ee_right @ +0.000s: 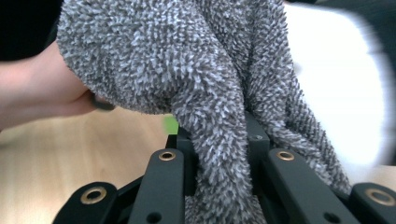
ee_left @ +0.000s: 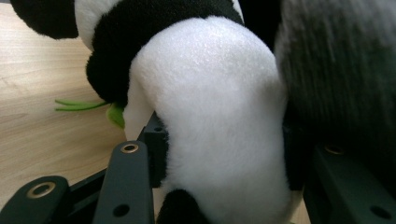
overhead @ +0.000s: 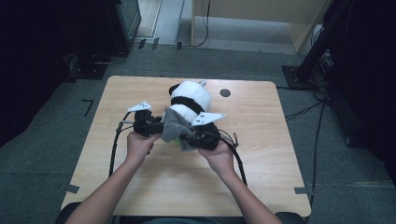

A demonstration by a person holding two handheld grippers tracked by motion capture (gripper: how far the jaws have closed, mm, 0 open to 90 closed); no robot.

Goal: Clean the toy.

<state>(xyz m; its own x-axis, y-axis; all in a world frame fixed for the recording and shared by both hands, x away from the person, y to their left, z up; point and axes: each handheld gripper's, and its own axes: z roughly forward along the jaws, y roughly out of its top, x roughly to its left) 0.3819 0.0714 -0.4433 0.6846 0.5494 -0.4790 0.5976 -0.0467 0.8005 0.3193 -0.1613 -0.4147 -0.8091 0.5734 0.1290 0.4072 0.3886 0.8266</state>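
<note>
A black-and-white plush panda (overhead: 190,95) lies at the table's far middle, with a small green piece (ee_left: 114,114) on its front. My left gripper (overhead: 158,128) presses in from the left. In the left gripper view its jaws (ee_left: 229,163) squeeze a white bulge of the panda (ee_left: 215,107). A fuzzy grey cloth (overhead: 173,126) hangs against the panda's near side. My right gripper (overhead: 186,138) is shut on it. In the right gripper view the cloth (ee_right: 187,70) rises from between the jaws (ee_right: 222,158), with the panda's white fur (ee_right: 336,93) blurred behind.
The light wooden table (overhead: 261,154) has a small dark round spot (overhead: 225,92) right of the panda. Cables trail from both grippers across the table's near half. Dark equipment stands on the floor at left and right, beyond the edges.
</note>
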